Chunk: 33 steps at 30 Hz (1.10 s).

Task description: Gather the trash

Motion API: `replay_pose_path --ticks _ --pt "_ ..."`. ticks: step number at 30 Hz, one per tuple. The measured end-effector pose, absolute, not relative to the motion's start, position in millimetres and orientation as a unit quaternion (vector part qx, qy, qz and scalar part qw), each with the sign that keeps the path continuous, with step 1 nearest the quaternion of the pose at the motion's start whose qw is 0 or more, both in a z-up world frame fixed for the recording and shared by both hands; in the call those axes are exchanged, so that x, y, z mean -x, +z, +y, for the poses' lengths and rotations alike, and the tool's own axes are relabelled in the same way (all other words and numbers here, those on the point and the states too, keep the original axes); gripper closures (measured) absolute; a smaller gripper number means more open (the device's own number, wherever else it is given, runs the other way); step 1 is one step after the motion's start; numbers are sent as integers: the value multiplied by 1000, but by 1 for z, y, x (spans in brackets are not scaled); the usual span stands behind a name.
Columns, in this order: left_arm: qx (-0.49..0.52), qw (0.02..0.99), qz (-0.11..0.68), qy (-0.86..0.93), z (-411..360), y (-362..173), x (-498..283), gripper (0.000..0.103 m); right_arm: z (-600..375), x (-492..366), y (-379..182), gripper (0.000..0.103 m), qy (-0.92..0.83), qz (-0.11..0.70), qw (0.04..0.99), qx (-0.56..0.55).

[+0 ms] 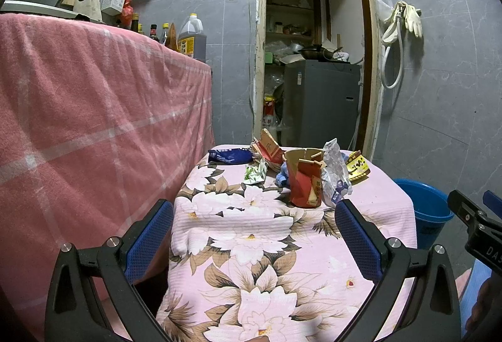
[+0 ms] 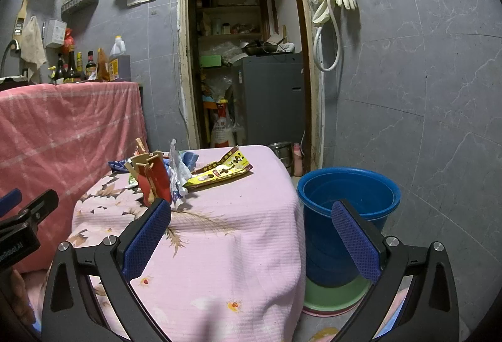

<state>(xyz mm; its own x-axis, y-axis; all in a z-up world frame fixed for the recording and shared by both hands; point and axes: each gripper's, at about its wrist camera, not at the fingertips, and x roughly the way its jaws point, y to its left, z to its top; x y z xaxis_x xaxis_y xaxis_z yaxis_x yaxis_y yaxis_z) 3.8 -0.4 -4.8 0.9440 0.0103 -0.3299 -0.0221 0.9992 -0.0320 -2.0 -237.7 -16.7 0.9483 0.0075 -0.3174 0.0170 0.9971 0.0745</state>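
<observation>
Trash lies in a heap at the far end of a small table under a pink floral cloth (image 1: 251,235). A torn red carton (image 1: 304,182) stands upright. Beside it are a crumpled clear wrapper (image 1: 334,172), a yellow snack bag (image 1: 357,168), a dark blue packet (image 1: 230,156) and a green-white wrapper (image 1: 255,174). The right wrist view shows the red carton (image 2: 155,179), the yellow snack bag (image 2: 219,174) and a blue bucket (image 2: 348,200) on the floor right of the table. My left gripper (image 1: 254,232) and right gripper (image 2: 251,235) are both open and hold nothing, short of the heap.
A tall counter draped in a pink checked cloth (image 1: 94,122) rises on the left, with bottles (image 1: 153,33) on top. An open doorway (image 1: 313,59) behind the table shows a grey appliance. Under the bucket sit stacked basins (image 2: 332,295). A hose and gloves (image 2: 332,12) hang on the tiled wall.
</observation>
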Motion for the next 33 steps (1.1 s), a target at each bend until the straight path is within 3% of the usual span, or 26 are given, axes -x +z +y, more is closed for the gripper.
replay_pose_path --ticks 33 --pt "18 986 167 8 0 -5 -4 2 -238 2 -17 0 -3 161 986 -38"
